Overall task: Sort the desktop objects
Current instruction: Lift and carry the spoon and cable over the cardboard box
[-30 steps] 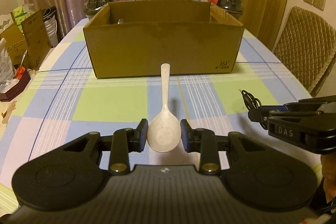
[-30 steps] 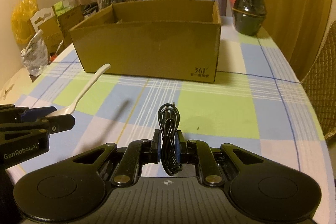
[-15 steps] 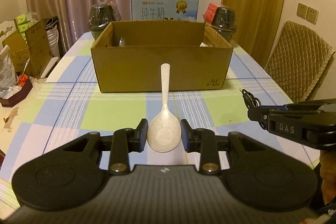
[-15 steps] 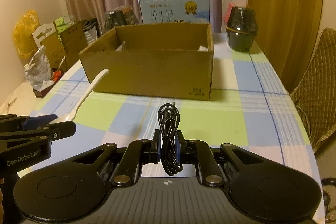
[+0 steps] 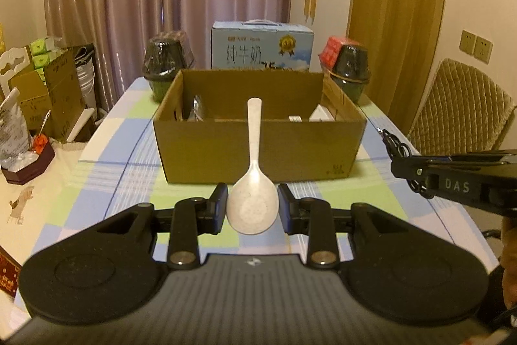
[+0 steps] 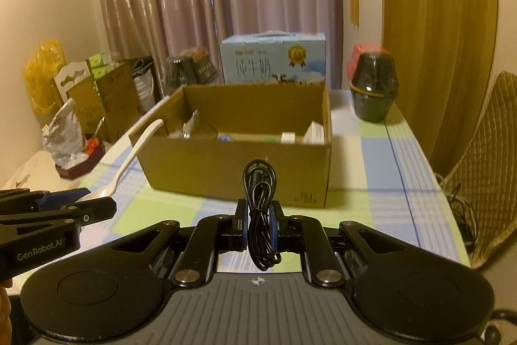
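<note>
L gripper (image 5: 252,209) is clamping the bowl of a white spoon (image 5: 252,199), handle pointing up mid-frame at the cardboard box (image 5: 258,151). R gripper (image 6: 258,223) is pinching a coiled black cable (image 6: 260,215), fingers closed tight. Box is sitting centre w/ milk carton (image 5: 261,49) and dark pots (image 5: 350,71) behind. Box contents are mostly hidden by its front wall; can't ID them.

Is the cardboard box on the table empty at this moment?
No, the right wrist view shows several small items lying inside the cardboard box, near its left and right walls.
</note>
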A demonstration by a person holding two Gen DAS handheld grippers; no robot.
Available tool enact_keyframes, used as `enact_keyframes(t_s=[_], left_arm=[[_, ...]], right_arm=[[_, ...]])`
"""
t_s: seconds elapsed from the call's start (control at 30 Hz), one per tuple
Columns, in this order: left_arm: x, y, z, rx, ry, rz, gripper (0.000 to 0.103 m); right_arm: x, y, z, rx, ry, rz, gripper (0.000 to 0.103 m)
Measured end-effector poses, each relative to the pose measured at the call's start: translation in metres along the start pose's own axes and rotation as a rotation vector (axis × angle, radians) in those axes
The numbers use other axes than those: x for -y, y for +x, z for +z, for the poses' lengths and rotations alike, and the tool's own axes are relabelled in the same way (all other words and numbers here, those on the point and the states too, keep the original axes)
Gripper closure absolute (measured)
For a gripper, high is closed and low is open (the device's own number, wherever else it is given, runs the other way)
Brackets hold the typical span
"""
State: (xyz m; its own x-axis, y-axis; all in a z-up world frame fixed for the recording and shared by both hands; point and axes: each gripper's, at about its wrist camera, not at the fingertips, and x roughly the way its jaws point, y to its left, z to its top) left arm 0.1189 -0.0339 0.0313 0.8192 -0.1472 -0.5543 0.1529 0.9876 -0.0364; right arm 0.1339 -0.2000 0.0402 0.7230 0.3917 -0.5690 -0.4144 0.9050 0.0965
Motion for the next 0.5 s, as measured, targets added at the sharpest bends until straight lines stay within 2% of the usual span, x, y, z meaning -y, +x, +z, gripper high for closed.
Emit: enact_keyframes(t_s=[0.23,0.5], left_arm=[[-0.009,0.021,0.033,0.001,-0.002,-0.020,0.075],[-0.014,0.057,0.076,0.001,0.023,-0.037,0.075]], right_arm=[[0.003,0.013,0.031,0.032,-0.022,0.003,0.094],[0.008,0.049,0.072,0.040,-0.027,0.017,0.094]])
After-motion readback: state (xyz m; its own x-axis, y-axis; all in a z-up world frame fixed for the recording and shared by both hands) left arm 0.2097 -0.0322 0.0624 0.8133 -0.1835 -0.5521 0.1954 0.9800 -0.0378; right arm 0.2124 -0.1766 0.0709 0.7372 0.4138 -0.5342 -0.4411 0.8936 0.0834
